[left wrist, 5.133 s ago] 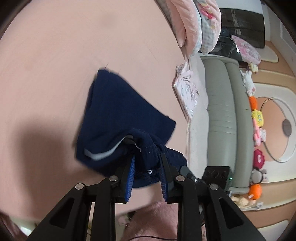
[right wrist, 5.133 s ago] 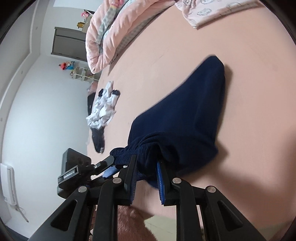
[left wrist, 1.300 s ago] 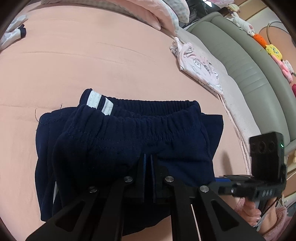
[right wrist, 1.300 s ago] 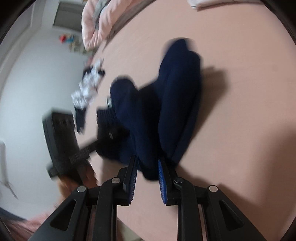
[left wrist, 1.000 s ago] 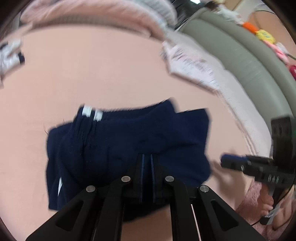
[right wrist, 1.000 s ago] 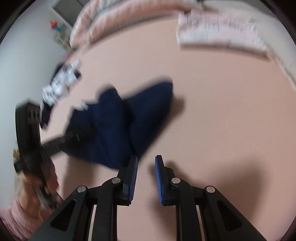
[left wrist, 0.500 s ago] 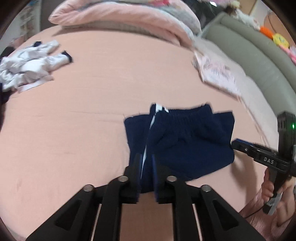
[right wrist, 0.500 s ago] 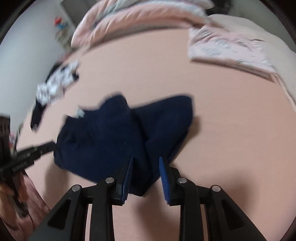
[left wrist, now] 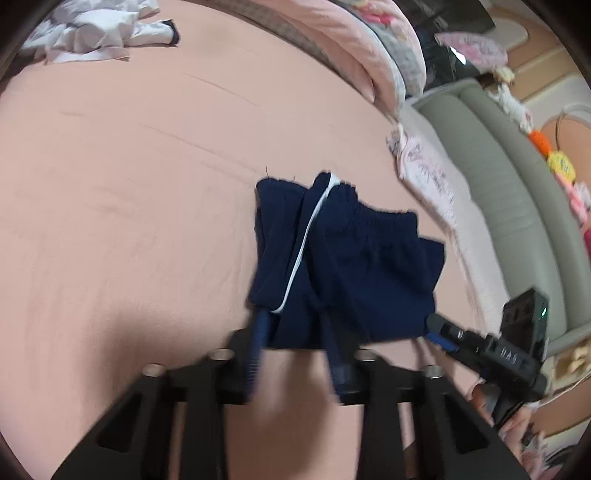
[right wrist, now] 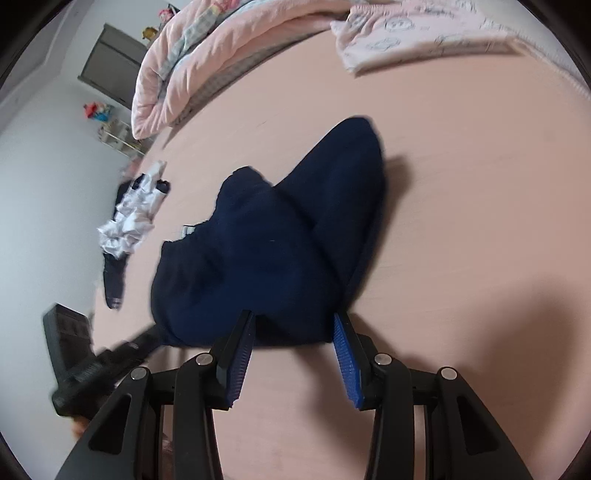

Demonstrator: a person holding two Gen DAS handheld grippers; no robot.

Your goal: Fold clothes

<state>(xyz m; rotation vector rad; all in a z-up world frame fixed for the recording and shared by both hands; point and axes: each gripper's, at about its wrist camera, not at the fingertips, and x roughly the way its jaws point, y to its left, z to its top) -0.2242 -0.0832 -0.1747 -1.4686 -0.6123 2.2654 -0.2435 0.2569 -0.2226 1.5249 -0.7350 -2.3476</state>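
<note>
Folded navy shorts (left wrist: 343, 273) with a white side stripe lie on the pink bed sheet (left wrist: 129, 192). They also show in the right wrist view (right wrist: 273, 254). My left gripper (left wrist: 295, 332) is open, its fingers straddling the near edge of the shorts. My right gripper (right wrist: 291, 332) is open too, its blue pads on either side of the shorts' near edge. The right gripper also shows at the right of the left wrist view (left wrist: 436, 332), at the shorts' near right corner. The left gripper shows blurred at the lower left of the right wrist view (right wrist: 147, 339).
A white and dark pile of clothes (left wrist: 99, 29) lies at the far left of the bed, also in the right wrist view (right wrist: 133, 218). A pink patterned garment (right wrist: 417, 33) lies far right. A rolled pink quilt (right wrist: 221, 48) lies at the back. A grey sofa (left wrist: 524, 206) flanks the bed.
Both grippers have opened wider. The left one, shut half a second ago, now stands open at the shorts' near edge. The shorts lie flat on the bed.
</note>
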